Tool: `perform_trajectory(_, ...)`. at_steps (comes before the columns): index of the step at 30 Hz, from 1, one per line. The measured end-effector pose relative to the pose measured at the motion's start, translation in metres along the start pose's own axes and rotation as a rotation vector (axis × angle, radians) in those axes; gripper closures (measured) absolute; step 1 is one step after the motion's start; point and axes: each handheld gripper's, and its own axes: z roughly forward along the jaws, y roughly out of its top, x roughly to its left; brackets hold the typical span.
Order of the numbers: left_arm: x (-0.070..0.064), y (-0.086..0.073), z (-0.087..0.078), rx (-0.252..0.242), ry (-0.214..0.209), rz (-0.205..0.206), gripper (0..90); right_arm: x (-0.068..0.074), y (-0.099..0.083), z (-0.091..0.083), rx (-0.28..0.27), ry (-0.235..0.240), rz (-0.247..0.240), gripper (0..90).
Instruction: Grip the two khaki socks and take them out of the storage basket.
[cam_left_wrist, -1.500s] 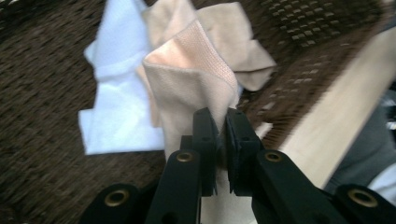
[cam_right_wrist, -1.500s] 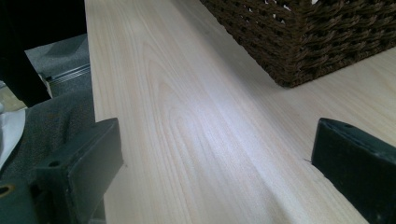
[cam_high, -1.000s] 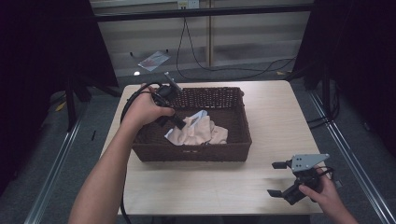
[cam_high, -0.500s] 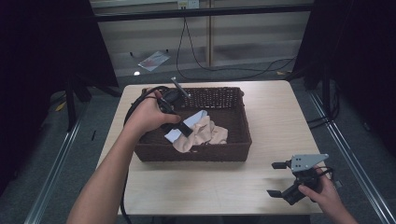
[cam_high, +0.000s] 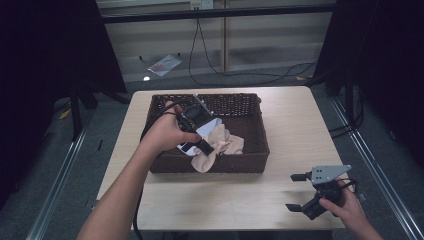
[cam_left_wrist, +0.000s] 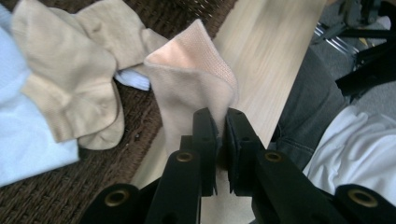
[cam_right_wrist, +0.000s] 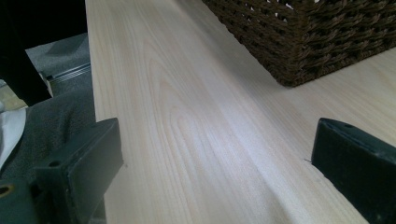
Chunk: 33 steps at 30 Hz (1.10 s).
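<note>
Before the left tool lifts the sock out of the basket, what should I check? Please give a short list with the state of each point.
1. Left tool shut on the beige sock: ok, the jaws pinch the cloth.
2. Grip depth: cannot tell, the jaws hold near the sock's edge.
3. Sock free of the other socks: cannot tell; one lies close beside it.
4. Sock past the basket rim: ok, it hangs over the front wall.
5. Free table in front of the basket for laying it down: ok.
6. Right tool out of the way: ok, open at the table's near right corner.
</note>
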Motion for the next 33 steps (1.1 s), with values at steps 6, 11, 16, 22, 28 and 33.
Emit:
perform_trajectory(6, -0.005, 0.000, 0.007, 0.023, -0.015, 0.023, 84.0, 0.000, 0.000, 0.000, -0.001, 0.000, -0.001, 1.3)
perform_trajectory(11, -0.011, 0.000, 0.014, 0.023, -0.034, 0.043, 84.0, 0.000, 0.000, 0.000, 0.001, 0.002, -0.001, 1.3)
perform_trajectory(16, -0.014, 0.000, 0.022, 0.013, -0.039, 0.053, 84.0, 0.000, 0.000, 0.000, -0.001, 0.001, 0.000, 1.3)
perform_trajectory(22, -0.016, -0.001, 0.033, 0.031, -0.055, 0.077, 83.9, 0.000, 0.000, -0.001, -0.002, 0.005, 0.000, 1.3)
perform_trajectory(28, -0.016, -0.003, 0.044, 0.036, -0.051, 0.079, 83.7, 0.000, 0.000, -0.001, -0.002, 0.004, 0.000, 1.3)
perform_trajectory(33, -0.015, -0.004, 0.051, 0.035, -0.050, 0.085, 83.5, 0.000, 0.000, 0.000, -0.003, 0.008, 0.000, 1.3)
